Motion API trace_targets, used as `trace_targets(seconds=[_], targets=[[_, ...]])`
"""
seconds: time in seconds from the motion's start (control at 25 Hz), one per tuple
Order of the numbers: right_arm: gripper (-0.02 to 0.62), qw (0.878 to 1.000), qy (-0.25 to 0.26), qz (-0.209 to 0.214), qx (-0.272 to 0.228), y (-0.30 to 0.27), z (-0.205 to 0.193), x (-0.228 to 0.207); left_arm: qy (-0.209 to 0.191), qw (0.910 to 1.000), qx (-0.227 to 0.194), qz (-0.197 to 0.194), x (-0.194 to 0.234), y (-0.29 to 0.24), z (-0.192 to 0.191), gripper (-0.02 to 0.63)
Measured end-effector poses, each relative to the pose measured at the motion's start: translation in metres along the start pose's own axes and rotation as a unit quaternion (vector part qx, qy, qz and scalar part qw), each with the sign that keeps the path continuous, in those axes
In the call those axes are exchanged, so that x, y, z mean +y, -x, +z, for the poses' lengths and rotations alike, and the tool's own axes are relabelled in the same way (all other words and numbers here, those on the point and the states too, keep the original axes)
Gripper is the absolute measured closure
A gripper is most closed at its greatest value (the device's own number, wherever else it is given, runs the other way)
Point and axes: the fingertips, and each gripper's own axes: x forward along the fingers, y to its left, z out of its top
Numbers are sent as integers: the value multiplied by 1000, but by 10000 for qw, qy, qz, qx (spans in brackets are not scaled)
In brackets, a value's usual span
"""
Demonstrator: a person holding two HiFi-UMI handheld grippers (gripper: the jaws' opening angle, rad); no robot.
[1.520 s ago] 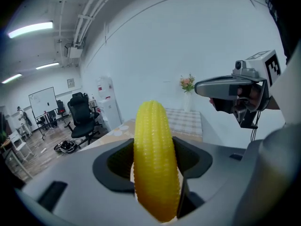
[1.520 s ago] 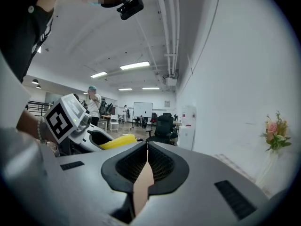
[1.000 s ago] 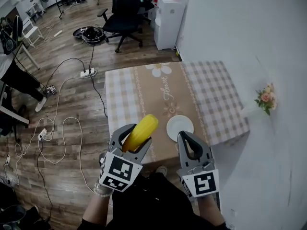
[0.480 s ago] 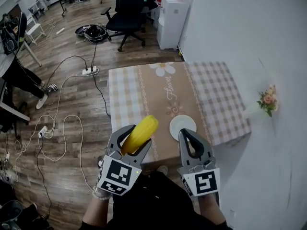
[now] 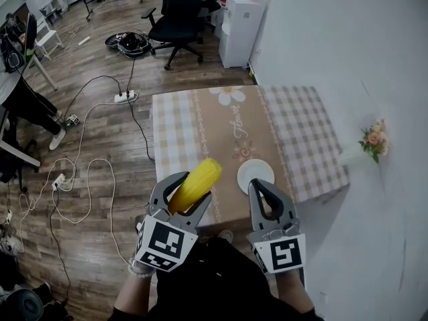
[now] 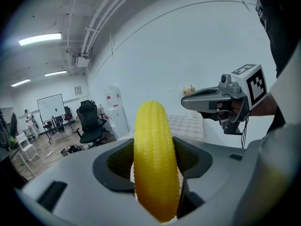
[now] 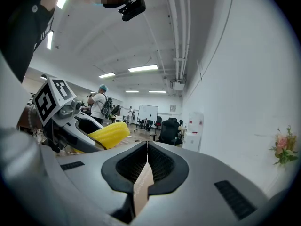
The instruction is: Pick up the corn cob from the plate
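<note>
An open office or lab workroom is shown. An office chair (image 5: 175,15) is seen on a wood floor (image 5: 100,59), across which cables (image 5: 80,136) and a power strip (image 5: 122,99) are strewn. A whiteboard (image 6: 54,108) is seen at the far end. Strip lights (image 6: 40,39) and bare pipes (image 7: 178,32) are fixed to the ceiling. A cloth-covered table (image 5: 301,132) is set against a white wall.

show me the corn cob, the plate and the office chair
corn cob (image 5: 196,184): head view, middle of the cob
plate (image 5: 255,175): head view, bare centre
office chair (image 5: 179,5): head view, backrest
</note>
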Motion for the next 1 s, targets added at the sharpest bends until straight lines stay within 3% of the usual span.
trace_targets(seconds=[1.0], targets=[[552, 9996, 37, -146, 232, 9, -7, 2, 42, 9999, -54, -150, -5, 2, 1, 348]])
